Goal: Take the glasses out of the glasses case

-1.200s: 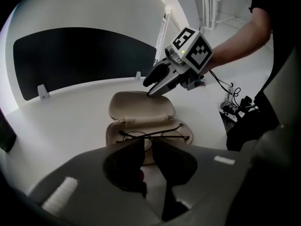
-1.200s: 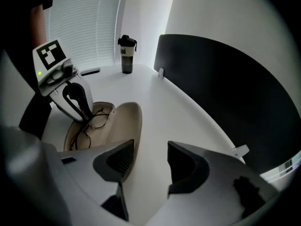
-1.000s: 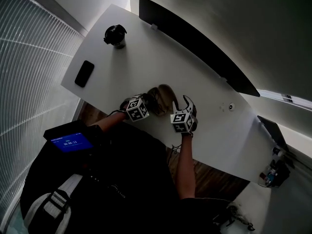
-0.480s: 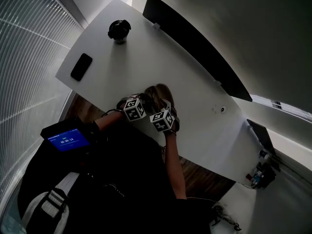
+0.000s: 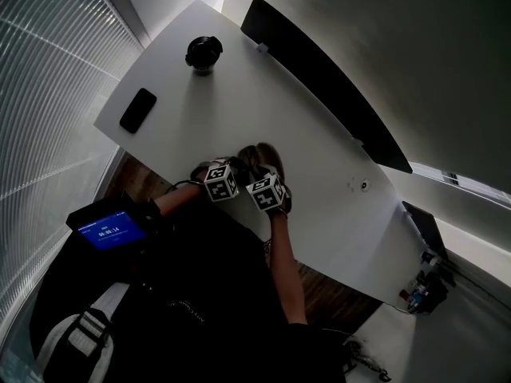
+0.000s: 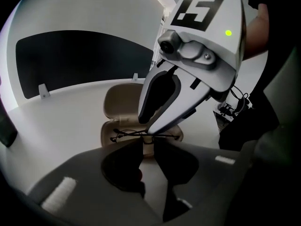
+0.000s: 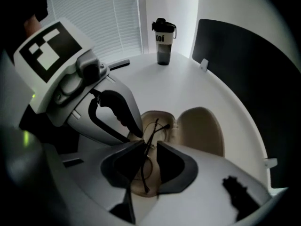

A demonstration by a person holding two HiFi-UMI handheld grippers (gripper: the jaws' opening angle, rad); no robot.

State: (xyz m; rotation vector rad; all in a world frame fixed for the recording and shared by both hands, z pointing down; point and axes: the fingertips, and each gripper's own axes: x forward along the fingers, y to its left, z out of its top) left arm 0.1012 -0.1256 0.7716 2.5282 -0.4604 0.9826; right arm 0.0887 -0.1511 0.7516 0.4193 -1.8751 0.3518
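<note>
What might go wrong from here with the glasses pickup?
1. The right hand-held gripper has just been closing its jaws around the glasses; the thin wire frame sits between them, seemingly not yet pinched, and may bend or slip.
2. The left hand-held gripper seems to grip only the near rim of the open glasses case; the case may tilt or lift with the glasses.

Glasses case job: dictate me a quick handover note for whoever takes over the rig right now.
Left tongs: pinched on the near rim of the glasses case, steadying it.
Right tongs: just been closing around the glasses; a gap shows on one side, so no firm grip yet.
Case lies open on the white table, glasses inside.
Done: case opened, tongs in place.
Left: clamp the glasses, lift them out.
</note>
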